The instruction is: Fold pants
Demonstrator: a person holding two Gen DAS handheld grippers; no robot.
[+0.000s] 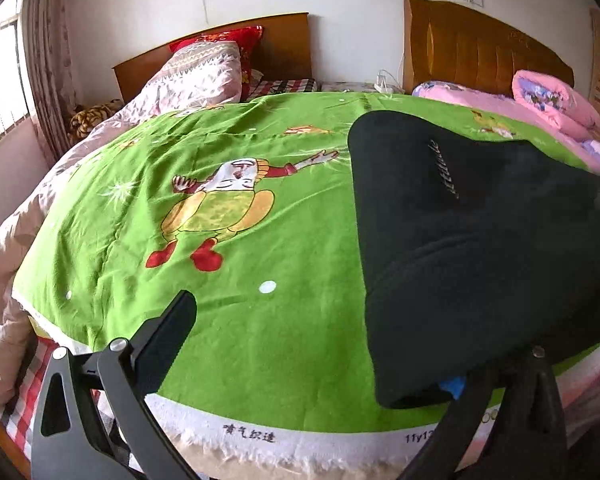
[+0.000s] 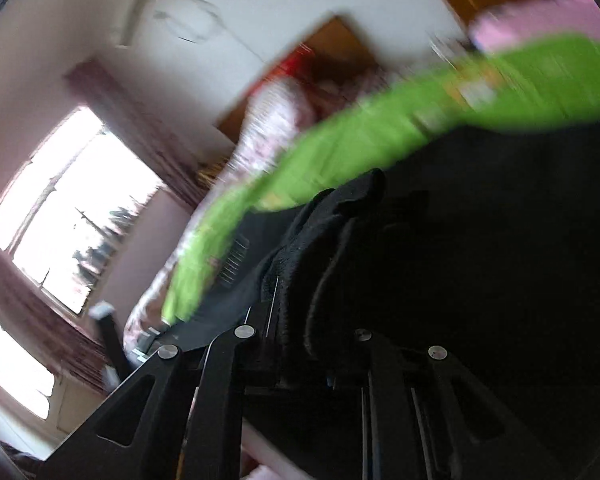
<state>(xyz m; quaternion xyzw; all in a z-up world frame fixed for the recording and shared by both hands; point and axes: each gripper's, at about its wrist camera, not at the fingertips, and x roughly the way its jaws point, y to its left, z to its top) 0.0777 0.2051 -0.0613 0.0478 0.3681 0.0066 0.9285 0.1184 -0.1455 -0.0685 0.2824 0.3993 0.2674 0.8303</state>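
The pants (image 1: 472,248) lie on the right part of the cartoon blanket (image 1: 220,208), which covers the bed; two headboards (image 1: 480,48) stand behind.

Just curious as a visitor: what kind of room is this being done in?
Most likely a home bedroom: two wooden headboards against the wall, pillows and quilts, and a curtained window.
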